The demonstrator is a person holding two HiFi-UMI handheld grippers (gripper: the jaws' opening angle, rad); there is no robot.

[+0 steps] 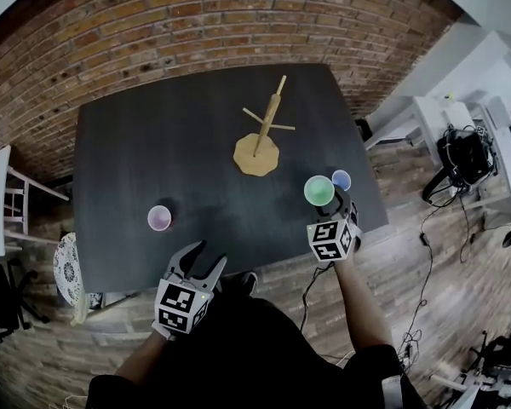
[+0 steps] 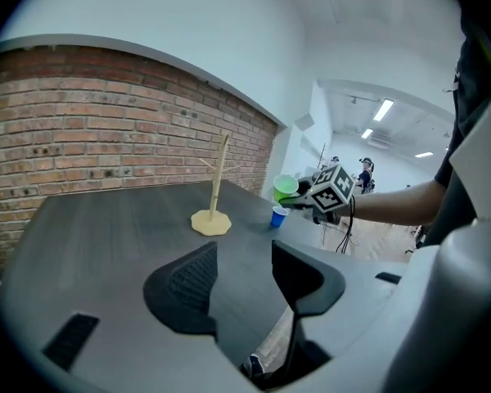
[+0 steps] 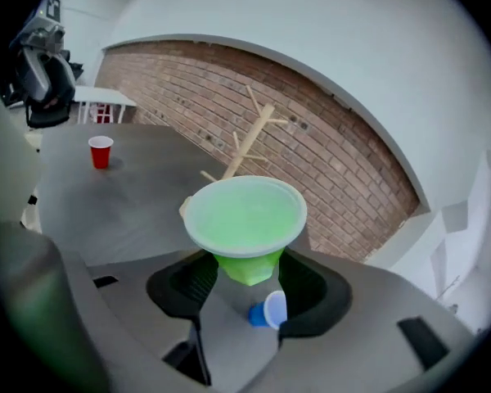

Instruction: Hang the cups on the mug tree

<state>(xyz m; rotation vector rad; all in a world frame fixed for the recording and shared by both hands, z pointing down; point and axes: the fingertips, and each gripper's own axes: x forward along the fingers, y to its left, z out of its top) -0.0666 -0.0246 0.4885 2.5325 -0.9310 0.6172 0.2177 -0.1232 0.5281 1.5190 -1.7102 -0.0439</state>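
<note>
The wooden mug tree (image 1: 257,135) stands upright on the dark table (image 1: 136,143), right of middle, with bare pegs. My right gripper (image 1: 332,203) is shut on the lower part of a green cup (image 1: 318,191), held upright in the air above the table's right front corner. In the right gripper view the green cup (image 3: 245,223) sits between the jaws of the right gripper (image 3: 245,273), with the mug tree (image 3: 250,146) behind it. A blue cup (image 1: 341,180) stands on the table just beyond. A red cup (image 1: 159,218) stands near the left front. My left gripper (image 1: 209,256) is open and empty over the front edge.
In the left gripper view the open left gripper (image 2: 244,260) faces the mug tree (image 2: 213,211), the blue cup (image 2: 278,217) and the green cup (image 2: 286,188). A brick wall (image 1: 196,24) lies behind the table. A white chair (image 1: 17,198) stands left; desks and cables are at the right.
</note>
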